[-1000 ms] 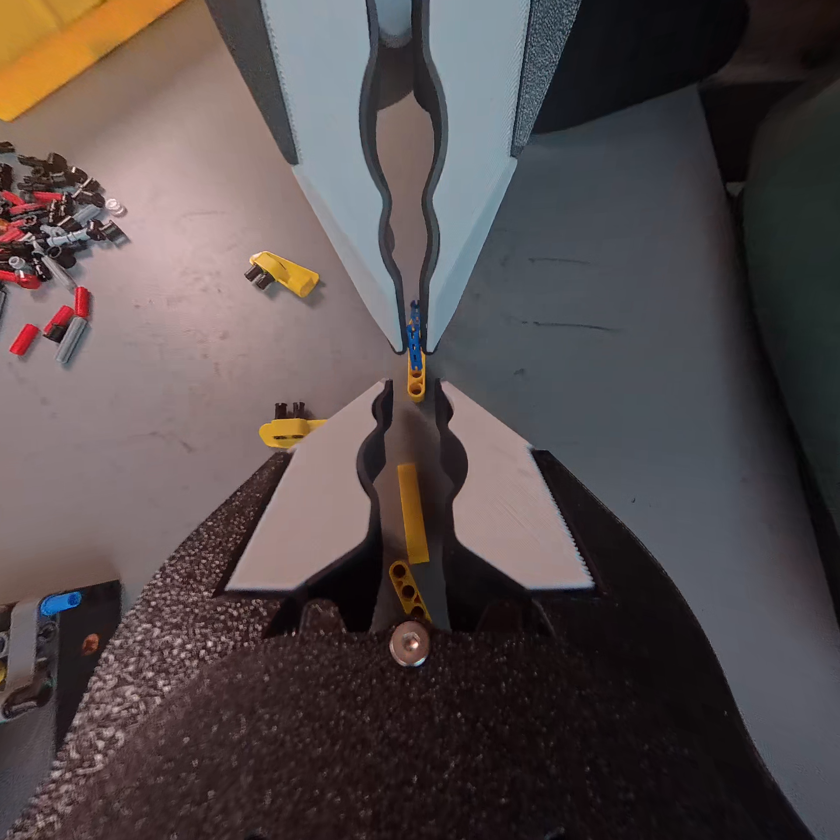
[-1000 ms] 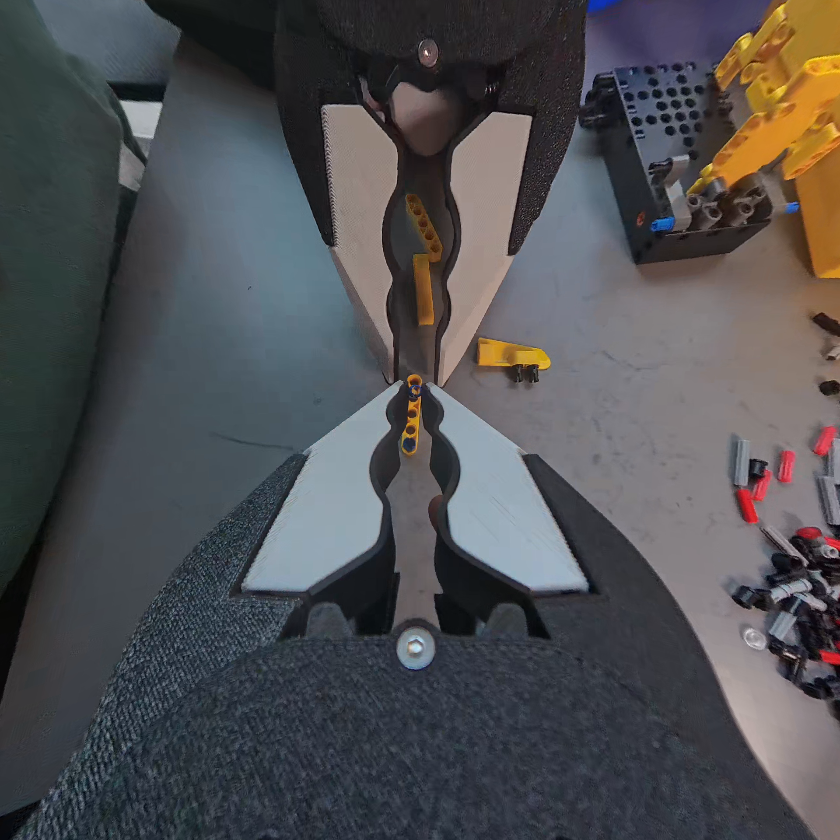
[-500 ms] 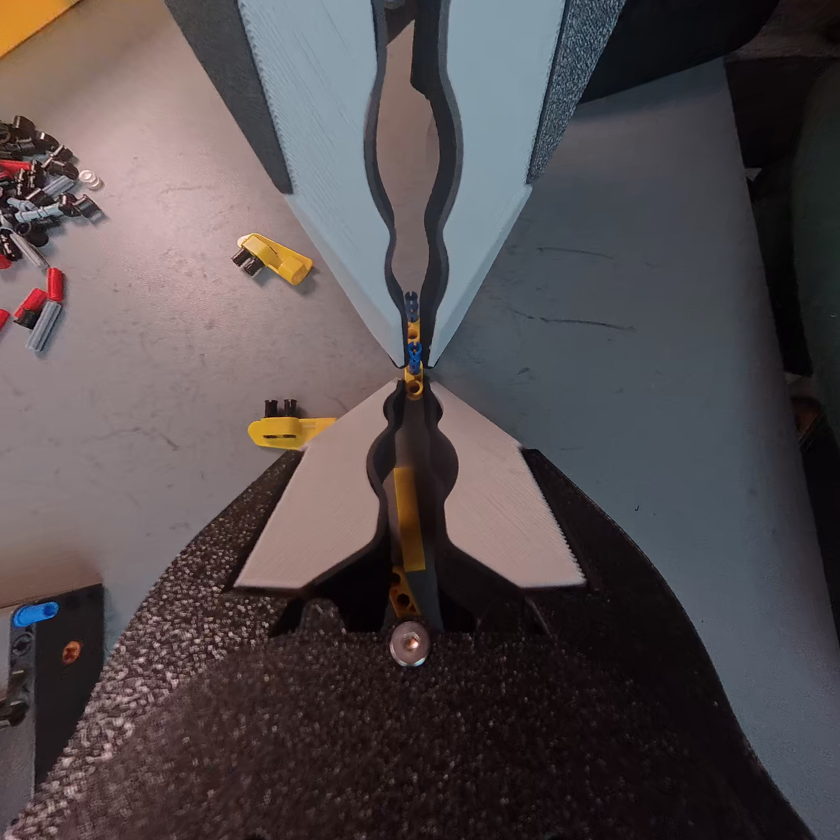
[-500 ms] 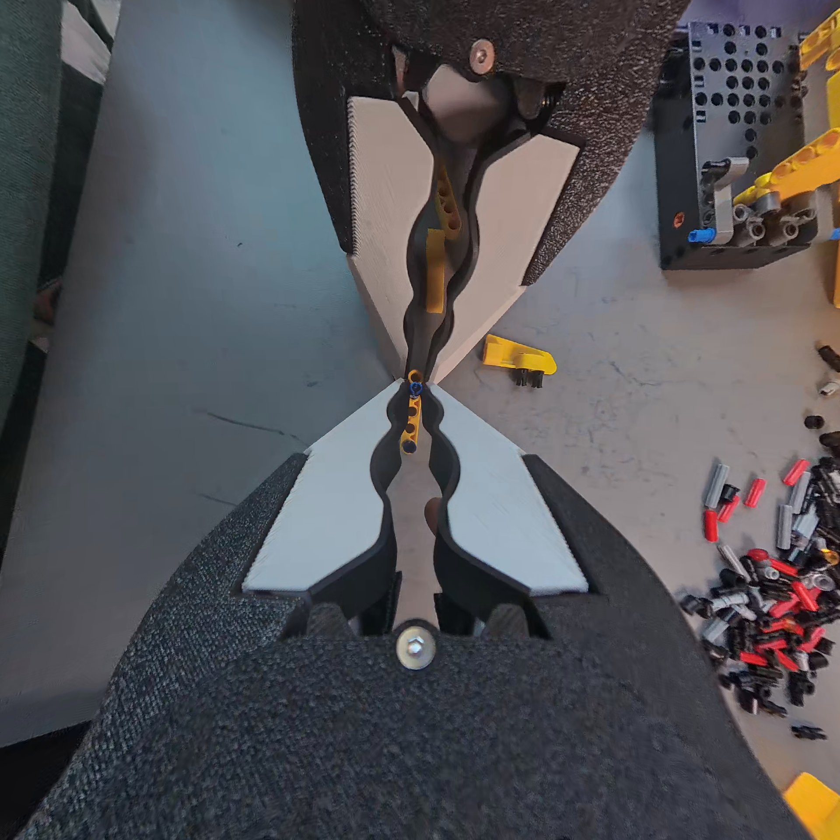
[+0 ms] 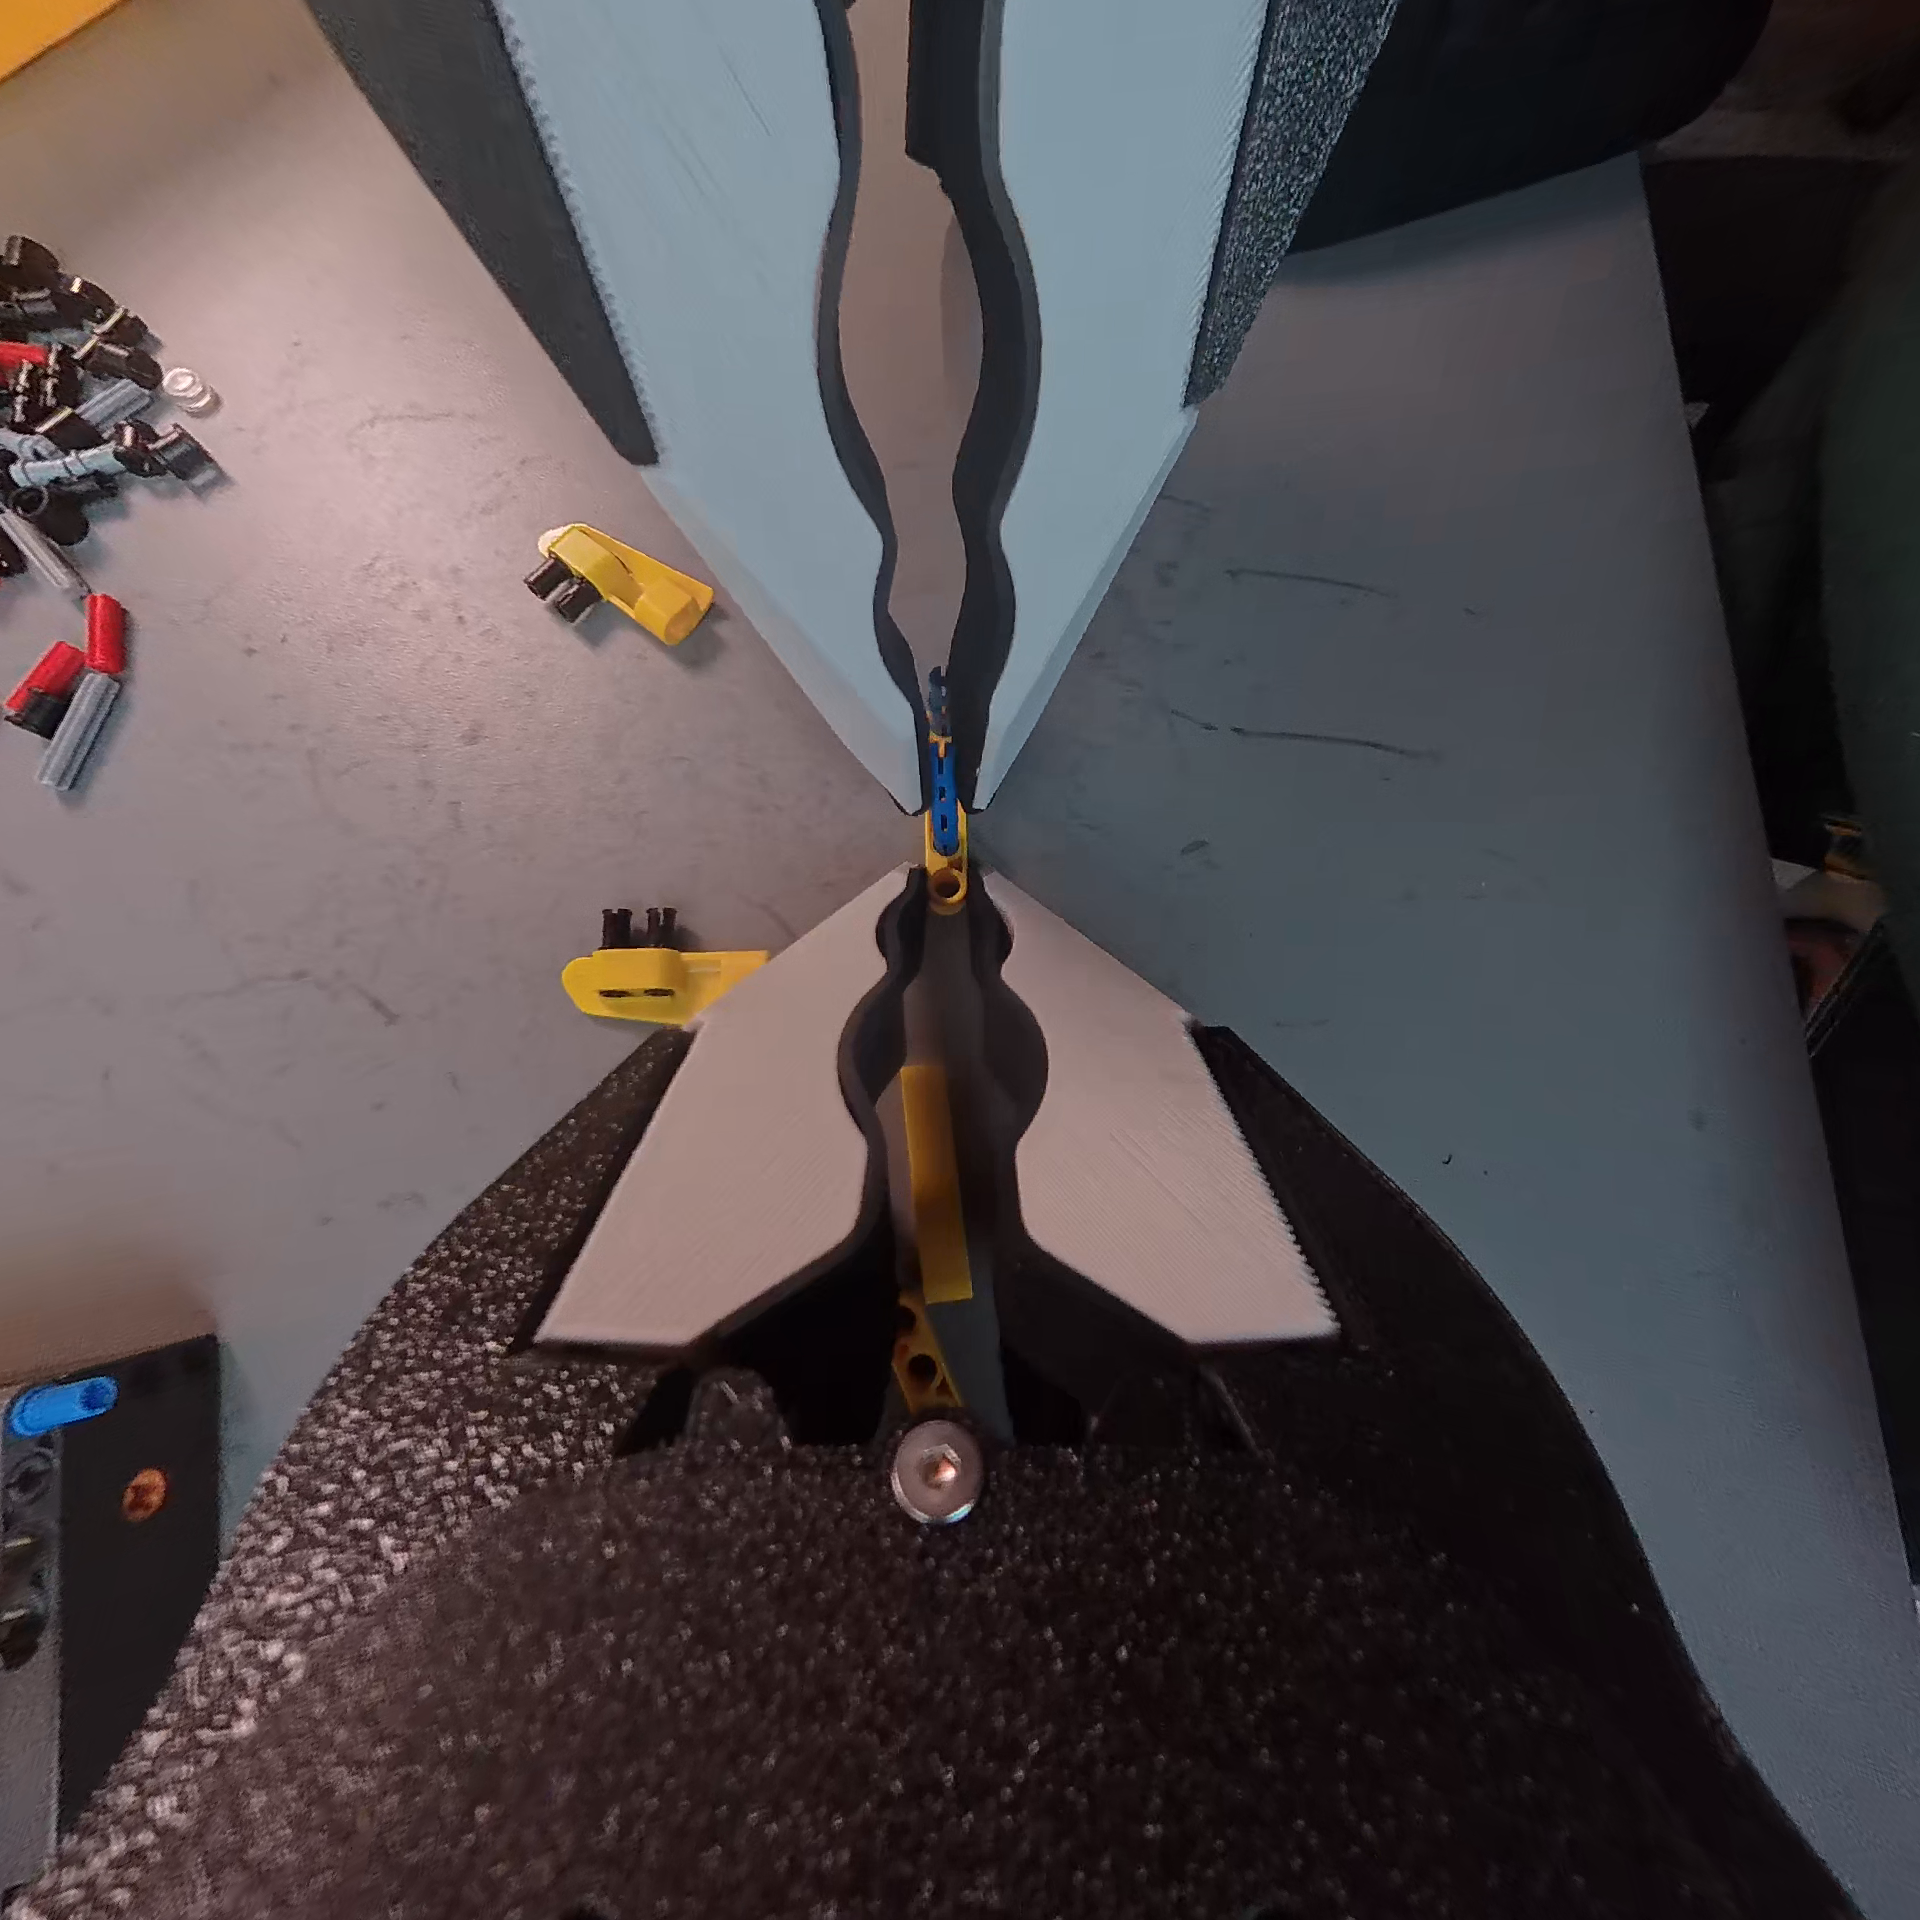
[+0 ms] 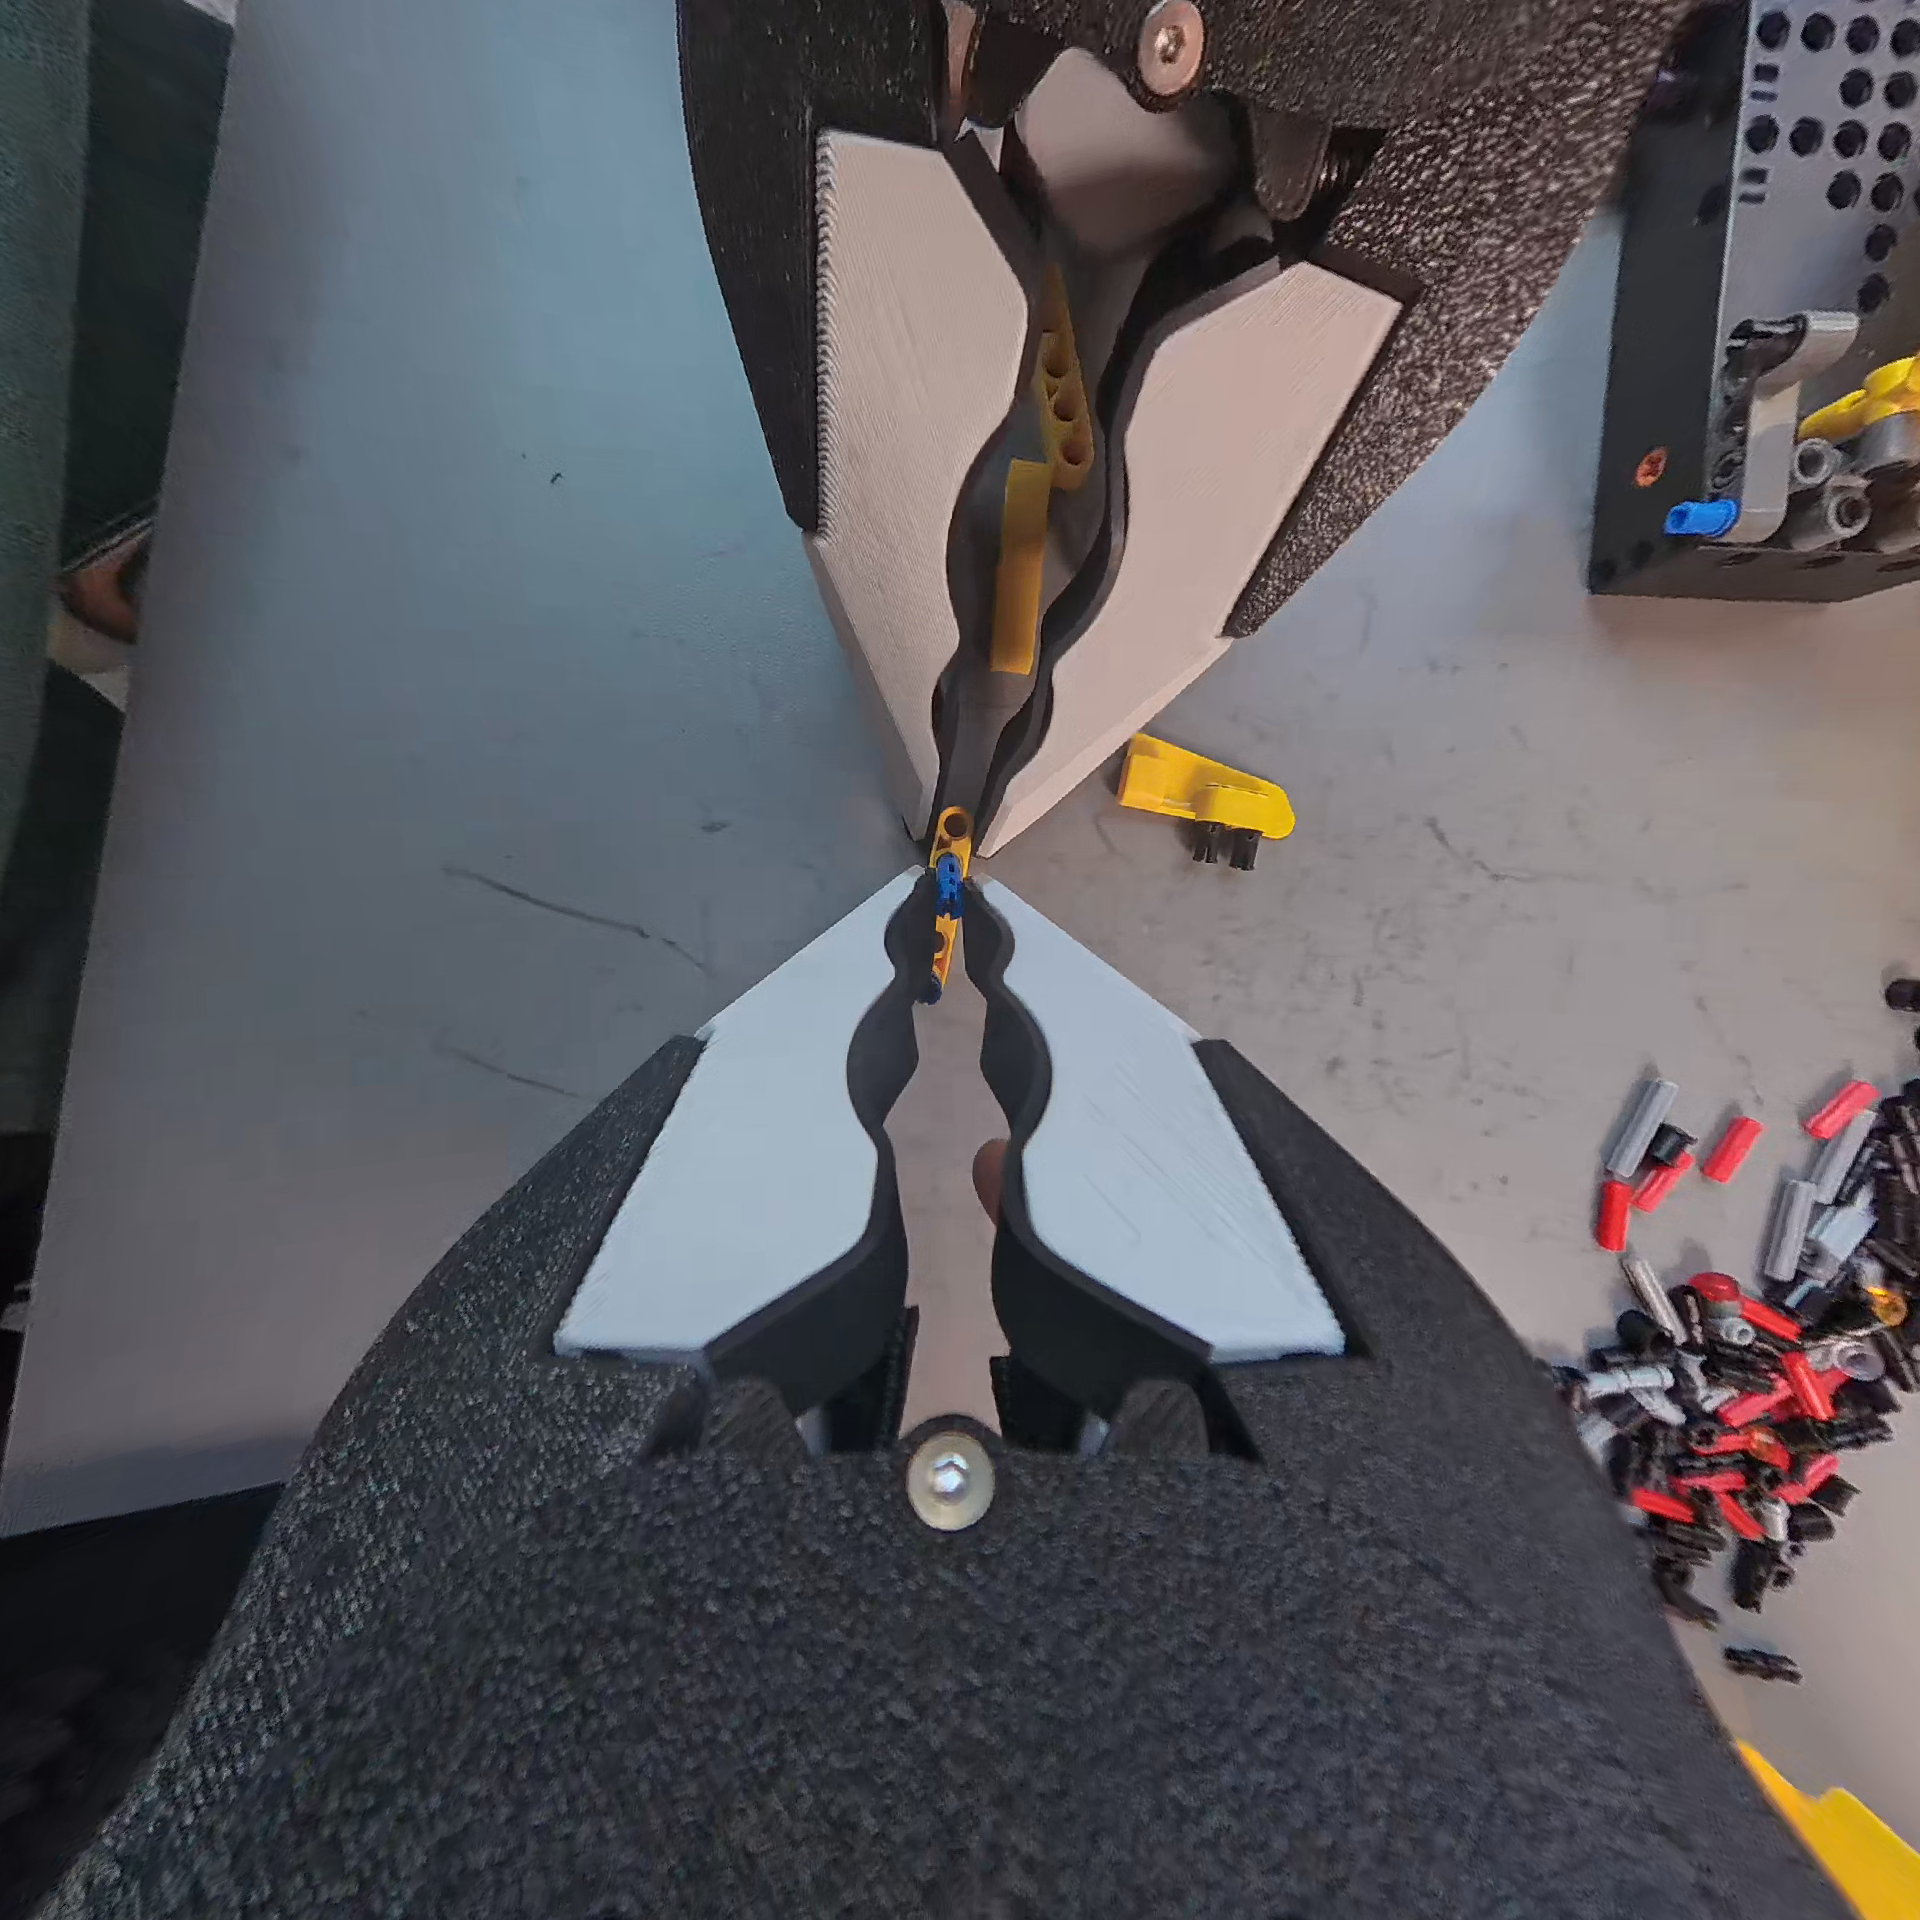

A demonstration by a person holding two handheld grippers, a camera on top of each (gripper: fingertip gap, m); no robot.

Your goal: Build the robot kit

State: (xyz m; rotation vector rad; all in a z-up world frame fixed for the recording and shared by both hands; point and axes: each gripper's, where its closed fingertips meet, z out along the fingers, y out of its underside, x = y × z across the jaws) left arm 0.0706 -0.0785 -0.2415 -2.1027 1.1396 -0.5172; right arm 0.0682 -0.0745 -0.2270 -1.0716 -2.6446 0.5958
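both grippers (image 5: 948, 896) (image 6: 945, 883) pinching yellow beam (image 5: 948, 871)

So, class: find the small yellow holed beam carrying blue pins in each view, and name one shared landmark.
Left wrist view: small yellow holed beam, centre, between both sets of jaws.
Right wrist view: same beam, centre, between both sets of jaws.
Shared landmark: yellow flat piece with two black pins on the grey table.

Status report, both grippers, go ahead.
Left gripper and right gripper tip to tip, both shut on yellow beam with blue pins. Nothing between.
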